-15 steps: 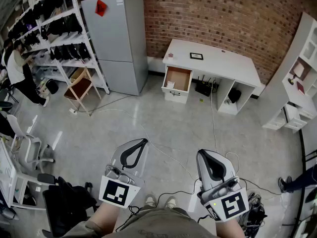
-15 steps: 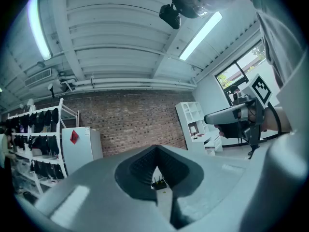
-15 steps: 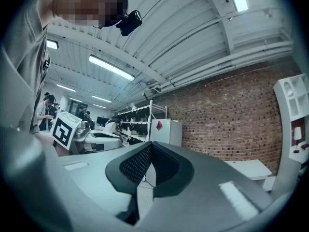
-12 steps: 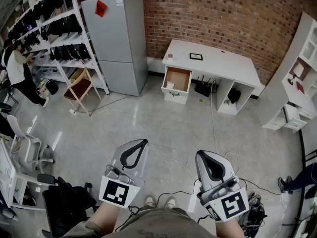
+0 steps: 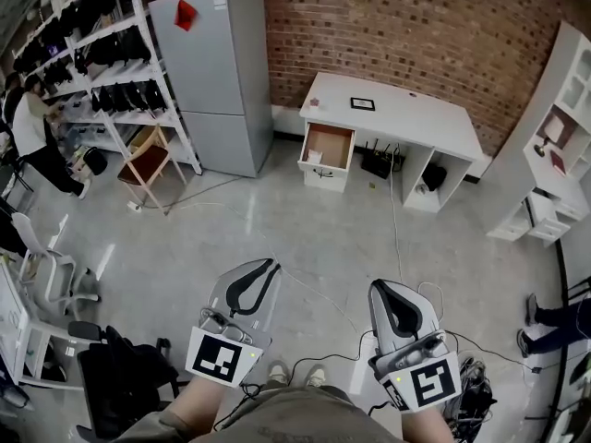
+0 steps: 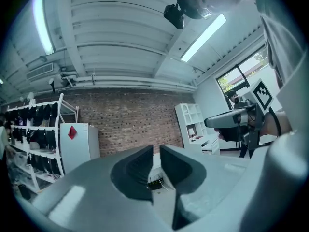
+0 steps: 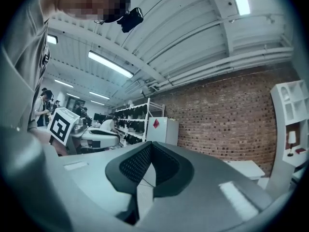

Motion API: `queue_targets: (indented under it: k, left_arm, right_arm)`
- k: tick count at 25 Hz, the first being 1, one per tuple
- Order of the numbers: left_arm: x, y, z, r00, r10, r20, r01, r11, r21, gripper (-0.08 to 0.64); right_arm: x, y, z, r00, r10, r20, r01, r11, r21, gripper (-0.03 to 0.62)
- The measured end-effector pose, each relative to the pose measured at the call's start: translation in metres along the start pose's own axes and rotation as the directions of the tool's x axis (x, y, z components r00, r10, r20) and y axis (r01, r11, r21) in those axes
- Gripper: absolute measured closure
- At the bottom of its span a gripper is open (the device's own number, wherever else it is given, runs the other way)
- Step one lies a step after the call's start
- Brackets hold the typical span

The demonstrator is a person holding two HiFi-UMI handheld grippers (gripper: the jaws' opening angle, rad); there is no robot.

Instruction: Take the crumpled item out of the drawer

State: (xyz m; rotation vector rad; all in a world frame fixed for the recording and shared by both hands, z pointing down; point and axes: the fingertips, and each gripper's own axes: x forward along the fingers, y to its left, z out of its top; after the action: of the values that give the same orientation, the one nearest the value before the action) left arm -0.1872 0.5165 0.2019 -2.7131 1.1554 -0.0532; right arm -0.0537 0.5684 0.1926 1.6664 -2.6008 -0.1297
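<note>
Crumpled item (image 5: 313, 156), small and white, is lying at the front left of the open drawer (image 5: 336, 144), well apart from both grippers.

Left gripper (image 5: 272, 265) is pointing out over the floor, low in the head view. In its own view the left gripper (image 6: 157, 149) is showing its jaws drawn nearly together with only a thin slit between them, and nothing is sitting in the slit. Right gripper (image 5: 376, 286) is hanging beside it, also aiming forward. In the right gripper view its jaws (image 7: 151, 145) are pressing together at the tips, gripping nothing. Each one is carrying a marker cube: left cube (image 5: 219, 358), right cube (image 5: 427, 381). The person's feet (image 5: 295, 375) are showing between the two.

Cables (image 5: 309, 289) are trailing across the grey floor (image 5: 305, 229) just ahead of the grippers. Farther out, the drawer is sticking out of the left end of a white desk (image 5: 406, 123), which is standing against the brick wall (image 5: 416, 26). A small dark frame (image 5: 362, 103) is lying on the desk top, and a black router (image 5: 378, 166) is sitting under it.

A grey fridge (image 5: 217, 72) is standing left of the desk, with a wooden stool (image 5: 148, 160) just beside it. A shelf rack (image 5: 111, 53) full of dark gear is lining the left side, and a person (image 5: 32, 132) is working at it. A white shelf unit (image 5: 554, 155) is standing at the right.
</note>
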Motion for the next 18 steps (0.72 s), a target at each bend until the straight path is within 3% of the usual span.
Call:
queue_targets:
  k: [2, 5, 18]
  left_arm:
    - [0.002, -0.003, 0.000, 1.000, -0.003, 0.003, 0.003, 1.000, -0.021, 0.388]
    - [-0.001, 0.000, 0.002, 0.999, 0.029, 0.013, -0.028, 0.998, -0.049, 0.337]
    - [0.011, -0.025, 0.006, 0.997, 0.082, -0.012, -0.082, 0.996, -0.027, 0.337]
  right_arm:
    - [-0.004, -0.002, 0.000, 1.000, -0.006, 0.000, 0.006, 1.000, 0.005, 0.565]
    - [-0.009, -0.001, -0.003, 1.000, -0.003, 0.003, 0.003, 1.000, 0.014, 0.565]
    - [-0.035, -0.034, -0.010, 1.000, 0.012, 0.015, -0.013, 0.999, 0.036, 0.565]
